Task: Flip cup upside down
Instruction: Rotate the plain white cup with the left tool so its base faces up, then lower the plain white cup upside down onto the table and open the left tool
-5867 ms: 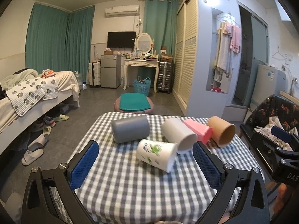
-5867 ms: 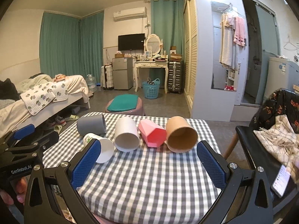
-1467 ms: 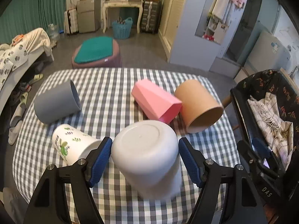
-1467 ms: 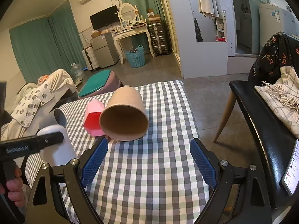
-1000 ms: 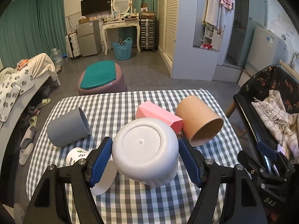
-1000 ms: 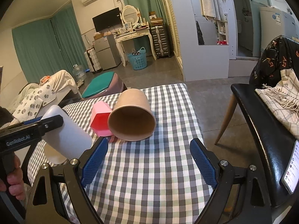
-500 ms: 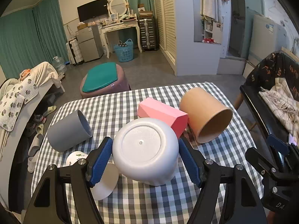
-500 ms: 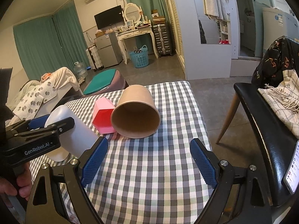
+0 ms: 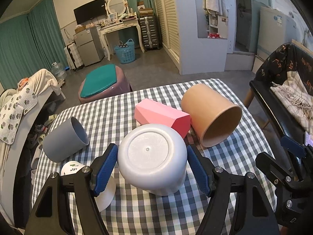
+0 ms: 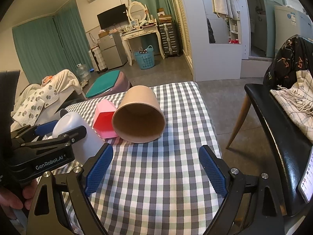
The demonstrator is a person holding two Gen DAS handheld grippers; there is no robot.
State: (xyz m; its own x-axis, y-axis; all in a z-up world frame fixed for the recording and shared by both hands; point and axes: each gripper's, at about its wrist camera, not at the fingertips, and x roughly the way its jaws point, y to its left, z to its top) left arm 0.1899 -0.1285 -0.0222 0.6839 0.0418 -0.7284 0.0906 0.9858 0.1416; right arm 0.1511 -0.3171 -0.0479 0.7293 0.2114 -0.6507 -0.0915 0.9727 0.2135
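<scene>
My left gripper (image 9: 152, 168) is shut on a white cup (image 9: 151, 157), held base toward the camera and tilted, its rim low near the checked tablecloth (image 9: 156, 211). The white cup also shows in the right wrist view (image 10: 74, 129), clamped in the left gripper at the left. My right gripper (image 10: 155, 168) is open and empty above the cloth, in front of the brown cup (image 10: 139, 115). On their sides lie a brown cup (image 9: 211, 117), a pink faceted cup (image 9: 162, 115), a grey cup (image 9: 64, 139) and a white leaf-print cup (image 9: 82, 176).
A black chair (image 10: 273, 121) with a scarf stands right of the table. A phone (image 10: 307, 178) lies at the chair's near edge. A purple stool with a green cushion (image 9: 101, 82) stands beyond the table. A bed (image 9: 23, 98) is at the left.
The left gripper has lowered the white cup a little toward the cloth, still base toward the camera. The right gripper has barely moved.
</scene>
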